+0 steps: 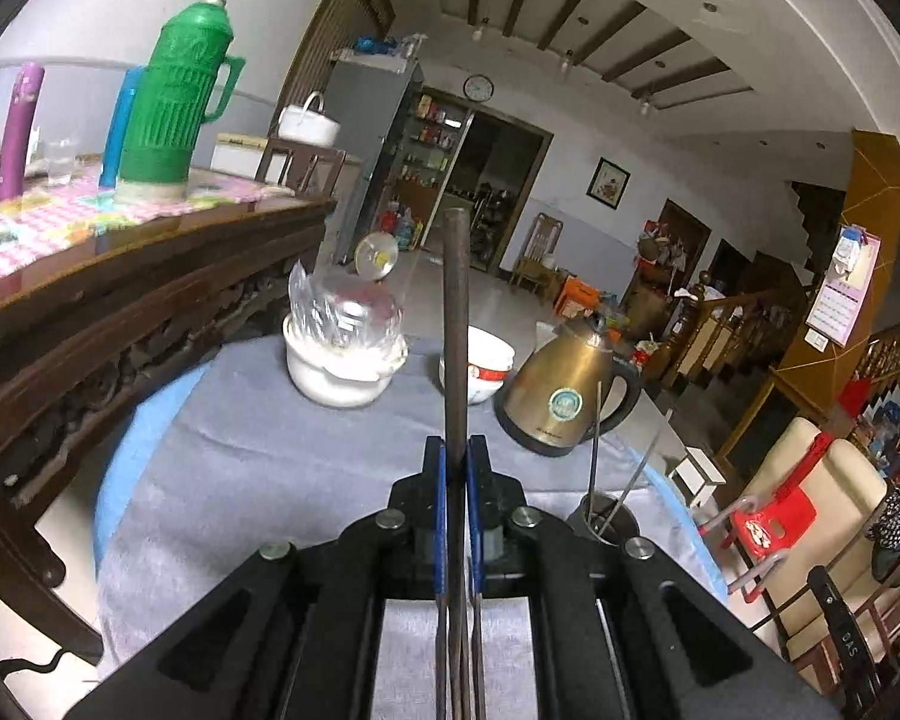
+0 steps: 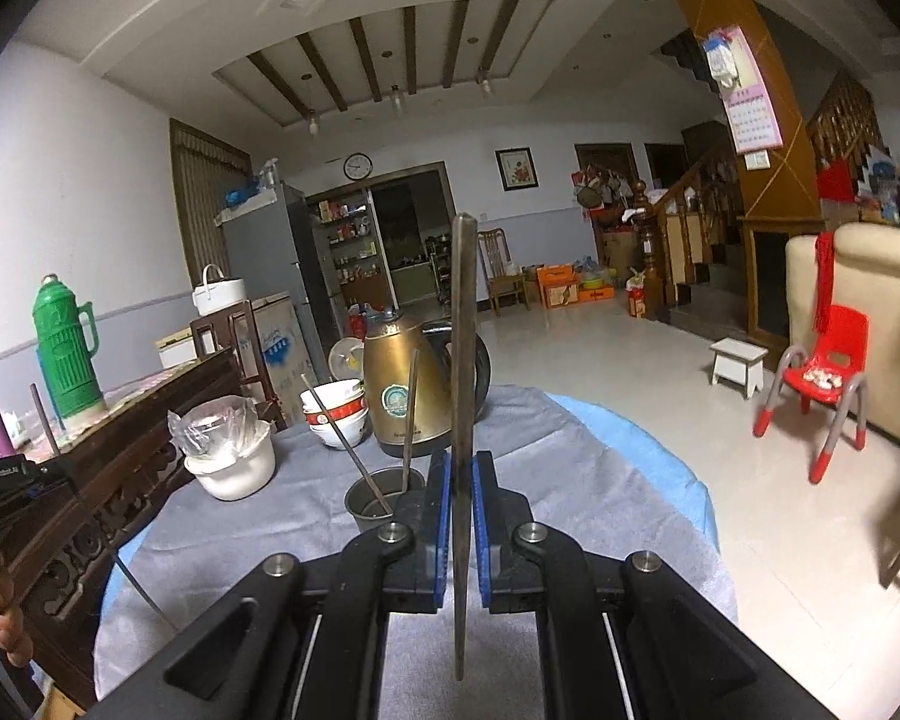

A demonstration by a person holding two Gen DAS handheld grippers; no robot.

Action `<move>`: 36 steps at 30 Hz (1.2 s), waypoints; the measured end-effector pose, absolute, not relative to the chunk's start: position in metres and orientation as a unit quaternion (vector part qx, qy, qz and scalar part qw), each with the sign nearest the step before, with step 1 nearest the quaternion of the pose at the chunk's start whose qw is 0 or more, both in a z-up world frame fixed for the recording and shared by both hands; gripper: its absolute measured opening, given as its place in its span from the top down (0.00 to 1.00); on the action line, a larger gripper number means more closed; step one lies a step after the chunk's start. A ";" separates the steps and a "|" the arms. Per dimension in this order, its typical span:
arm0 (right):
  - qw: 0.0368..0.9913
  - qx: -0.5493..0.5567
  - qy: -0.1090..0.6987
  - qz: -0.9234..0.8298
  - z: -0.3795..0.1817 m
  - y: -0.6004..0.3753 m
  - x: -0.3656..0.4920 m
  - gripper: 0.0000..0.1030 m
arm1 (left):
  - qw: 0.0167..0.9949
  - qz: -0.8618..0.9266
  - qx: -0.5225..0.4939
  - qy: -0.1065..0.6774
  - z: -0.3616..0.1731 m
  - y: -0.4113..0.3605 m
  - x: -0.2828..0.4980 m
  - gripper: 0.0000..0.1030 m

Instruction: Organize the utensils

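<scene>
My left gripper (image 1: 456,468) is shut on a dark metal chopstick (image 1: 455,312) that stands nearly upright between its blue pads. My right gripper (image 2: 462,480) is shut on another metal chopstick (image 2: 463,324), also upright. A small metal cup (image 2: 381,498) stands on the grey cloth just left of the right gripper, with two chopsticks (image 2: 411,420) leaning in it. In the left wrist view the cup (image 1: 609,519) sits right of the left gripper, half hidden. The left gripper with its chopstick (image 2: 72,480) shows at the far left of the right wrist view.
A round table with a grey cloth (image 2: 570,480) over blue holds a gold kettle (image 2: 408,390), stacked bowls (image 2: 336,414) and a white pot with a plastic bag (image 2: 228,456). A wooden table (image 1: 120,276) with a green thermos (image 1: 174,102) stands left. A red chair (image 2: 822,378) stands right.
</scene>
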State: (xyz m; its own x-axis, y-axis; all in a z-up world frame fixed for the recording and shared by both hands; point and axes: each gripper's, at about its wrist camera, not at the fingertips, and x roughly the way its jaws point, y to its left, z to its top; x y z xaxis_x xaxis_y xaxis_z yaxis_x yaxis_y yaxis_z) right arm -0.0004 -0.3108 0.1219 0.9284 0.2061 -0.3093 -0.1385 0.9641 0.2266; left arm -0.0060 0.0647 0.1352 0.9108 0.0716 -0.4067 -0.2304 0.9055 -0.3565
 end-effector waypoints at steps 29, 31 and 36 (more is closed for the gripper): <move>0.954 0.134 0.221 0.152 0.121 -0.298 0.069 0.93 | 0.936 0.130 -0.162 0.282 0.102 0.072 0.048 0.94; 0.953 0.131 0.225 0.154 0.120 -0.293 0.071 0.93 | 0.936 0.130 -0.162 0.285 0.100 0.073 0.048 0.94; 0.954 0.123 0.225 0.157 0.124 -0.286 0.070 0.93 | 0.936 0.128 -0.163 0.284 0.100 0.077 0.048 0.94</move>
